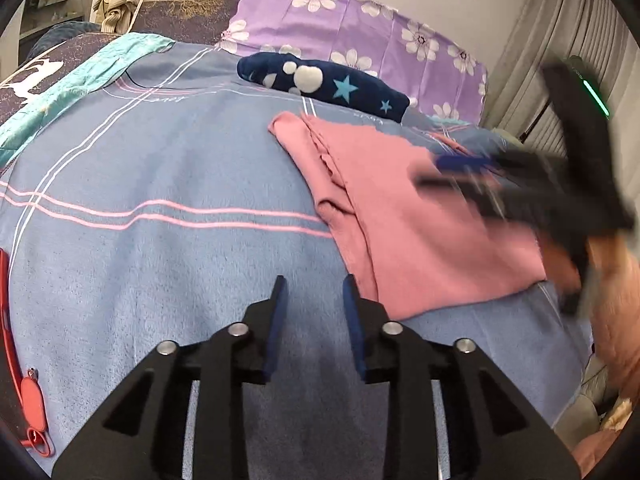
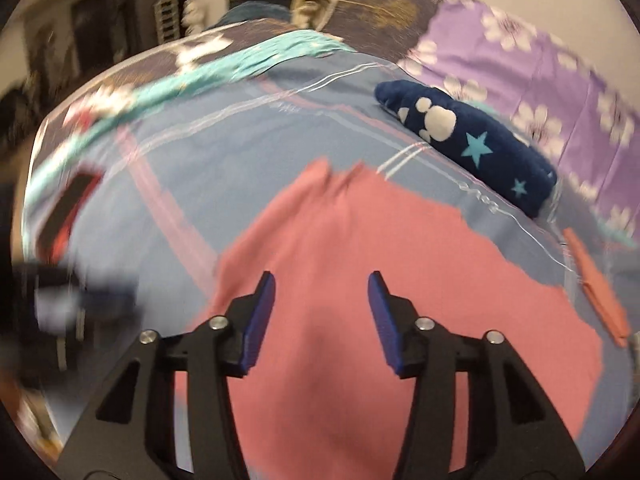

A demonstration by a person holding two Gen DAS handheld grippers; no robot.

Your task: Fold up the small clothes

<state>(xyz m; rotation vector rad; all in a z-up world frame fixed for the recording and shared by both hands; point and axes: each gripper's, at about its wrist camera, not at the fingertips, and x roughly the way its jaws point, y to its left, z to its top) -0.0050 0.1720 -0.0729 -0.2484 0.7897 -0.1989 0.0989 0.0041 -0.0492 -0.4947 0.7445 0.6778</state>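
A pink garment (image 1: pixel 404 220) lies partly folded on the blue striped bedspread (image 1: pixel 160 160), right of centre. My left gripper (image 1: pixel 314 288) is open and empty, just left of the garment's near corner. My right gripper (image 2: pixel 322 284) is open and empty above the pink garment (image 2: pixel 360 280). In the left wrist view it shows as a blurred black shape (image 1: pixel 452 174) over the garment's right side. A dark blue folded cloth with stars (image 1: pixel 324 84) lies behind the garment, also in the right wrist view (image 2: pixel 472 144).
A purple flowered pillow (image 1: pixel 360 24) sits at the head of the bed. A red phone case (image 1: pixel 24 364) lies at the left edge. Grey curtains (image 1: pixel 560 40) hang at the right. An orange strip (image 2: pixel 596 288) lies by the right bed edge.
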